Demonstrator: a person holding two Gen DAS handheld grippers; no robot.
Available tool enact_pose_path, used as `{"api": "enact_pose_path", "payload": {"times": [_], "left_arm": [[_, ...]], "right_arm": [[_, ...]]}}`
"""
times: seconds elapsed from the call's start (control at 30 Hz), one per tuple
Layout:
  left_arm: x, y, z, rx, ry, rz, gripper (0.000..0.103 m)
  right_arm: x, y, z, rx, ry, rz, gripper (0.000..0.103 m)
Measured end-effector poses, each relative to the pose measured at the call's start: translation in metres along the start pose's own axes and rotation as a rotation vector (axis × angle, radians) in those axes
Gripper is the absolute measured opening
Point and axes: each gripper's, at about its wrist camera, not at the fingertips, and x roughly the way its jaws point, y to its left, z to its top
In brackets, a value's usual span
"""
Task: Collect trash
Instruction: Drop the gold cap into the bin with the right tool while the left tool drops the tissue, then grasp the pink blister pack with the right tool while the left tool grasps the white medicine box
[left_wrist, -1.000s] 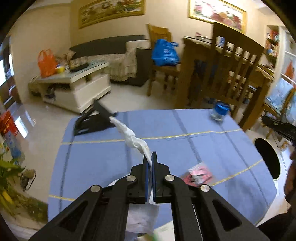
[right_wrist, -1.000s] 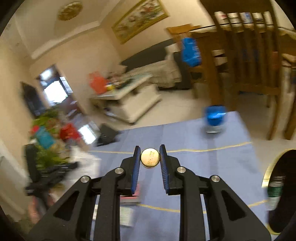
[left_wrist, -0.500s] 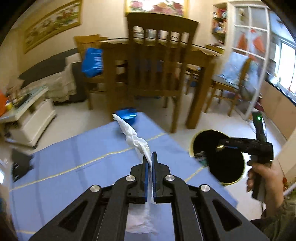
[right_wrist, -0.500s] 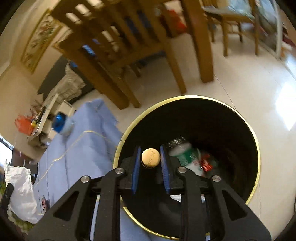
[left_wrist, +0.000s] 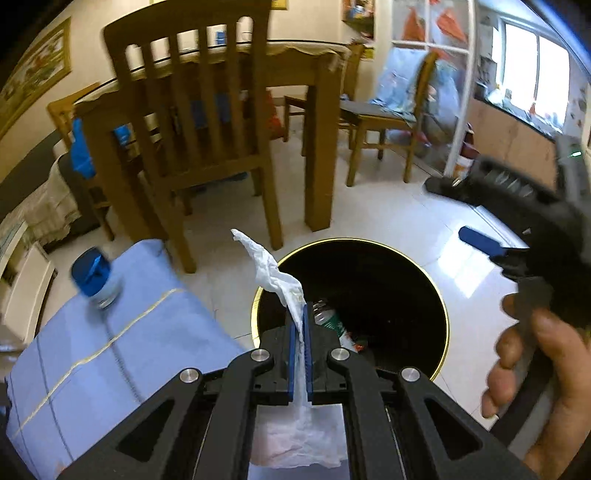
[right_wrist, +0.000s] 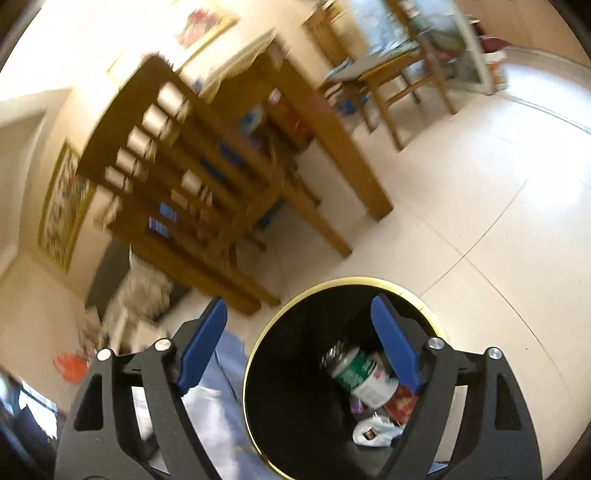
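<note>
My left gripper (left_wrist: 300, 314) is shut on a crumpled white tissue (left_wrist: 275, 275) and holds it at the near rim of the black trash bin (left_wrist: 441, 306), which has a gold edge. My right gripper (right_wrist: 301, 343) is open and empty above the same bin (right_wrist: 295, 387); it also shows in the left wrist view (left_wrist: 476, 236), held by a hand. Inside the bin lie a green-labelled bottle (right_wrist: 360, 373), a red wrapper (right_wrist: 400, 404) and a small round cork-coloured cap (right_wrist: 368, 432) on white paper.
A blue-capped jar (left_wrist: 94, 277) stands on the blue-clothed table (left_wrist: 110, 362) left of the bin. A wooden chair (left_wrist: 192, 122) and dining table (left_wrist: 317, 122) stand behind on the tiled floor (left_wrist: 388, 214).
My right gripper has opened and dropped the round cap into the bin. My left gripper has swung right with the tissue, from over the table to the bin's rim.
</note>
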Motion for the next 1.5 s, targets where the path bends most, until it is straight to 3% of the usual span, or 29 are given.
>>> {"api": "enact_pose_path", "payload": {"times": [0.07,0.13,0.17,0.47,0.53,0.63,0.8,1.1,1.23,1.33,1.37,1.5], "left_arm": [[0.009,-0.010,0.004,0.018,0.002,-0.002,0.020],[0.013,-0.018,0.006,0.035,-0.007,0.013,0.061],[0.014,-0.022,0.007,0.044,-0.016,0.026,0.064],[0.003,-0.019,0.001,0.039,-0.042,0.038,0.066],[-0.006,-0.014,-0.001,0.029,-0.059,0.057,0.078],[-0.024,-0.005,-0.005,0.018,-0.103,0.105,0.086],[-0.056,0.013,-0.014,-0.003,-0.156,0.185,0.096],[-0.108,0.059,-0.046,-0.091,-0.201,0.286,0.096],[-0.138,0.101,-0.088,-0.172,-0.196,0.365,0.096],[-0.161,0.144,-0.132,-0.247,-0.165,0.453,0.096],[-0.170,0.163,-0.152,-0.284,-0.147,0.486,0.096],[-0.209,0.228,-0.222,-0.410,-0.096,0.659,0.096]], "right_arm": [[-0.012,-0.012,0.007,0.049,-0.045,0.006,0.081],[-0.018,-0.023,0.012,0.085,-0.072,0.006,0.081],[-0.020,-0.027,0.014,0.099,-0.079,0.005,0.082],[-0.021,-0.023,0.016,0.097,-0.088,0.014,0.082],[-0.022,-0.020,0.015,0.089,-0.083,0.015,0.083],[-0.020,-0.014,0.012,0.073,-0.075,0.014,0.084],[-0.015,0.010,0.003,0.025,-0.054,0.011,0.085],[-0.004,0.082,-0.029,-0.169,0.010,0.039,0.087],[0.014,0.127,-0.061,-0.332,0.132,0.108,0.089],[0.033,0.172,-0.111,-0.492,0.306,0.207,0.089],[0.039,0.189,-0.138,-0.534,0.401,0.273,0.089],[0.047,0.233,-0.221,-0.588,0.683,0.474,0.086]]}}
